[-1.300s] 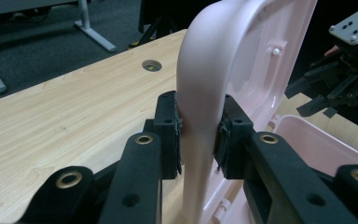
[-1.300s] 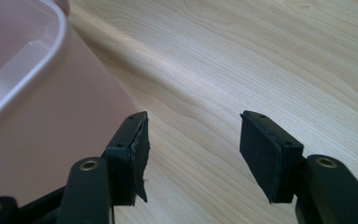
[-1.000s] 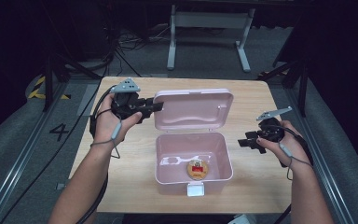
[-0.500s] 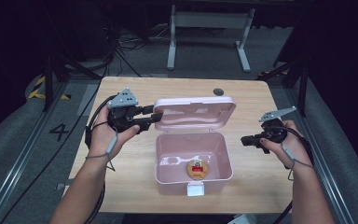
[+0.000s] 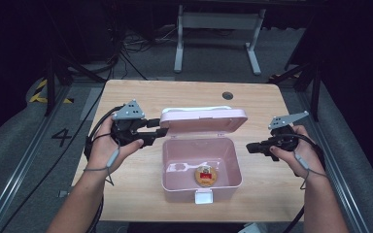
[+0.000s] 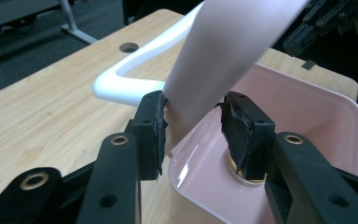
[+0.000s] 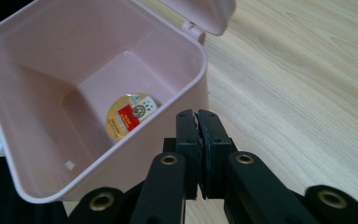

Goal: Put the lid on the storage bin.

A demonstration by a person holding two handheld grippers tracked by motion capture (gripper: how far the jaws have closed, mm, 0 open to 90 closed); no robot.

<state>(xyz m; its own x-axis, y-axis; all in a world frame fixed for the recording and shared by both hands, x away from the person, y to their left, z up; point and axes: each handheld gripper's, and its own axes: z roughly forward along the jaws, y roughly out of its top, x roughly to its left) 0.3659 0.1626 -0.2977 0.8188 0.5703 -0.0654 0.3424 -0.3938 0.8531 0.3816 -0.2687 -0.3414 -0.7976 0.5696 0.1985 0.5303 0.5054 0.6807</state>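
One pink box (image 5: 172, 160) sits mid-table (image 5: 126, 97), its single lid (image 5: 204, 121) raised. My left gripper (image 5: 161, 134) is at the lid's left corner; my jaws there have just been opening, and in the left gripper view the lid's edge (image 6: 214, 70) stands between them with a gap on the right pad, not pinched. One white handle (image 6: 121, 86) curves behind the lid. One round gold-and-red disc (image 5: 206, 175) lies on the box floor. My right gripper (image 5: 249, 147) hovers beside the box's right wall, jaws pressed together, holding nothing.
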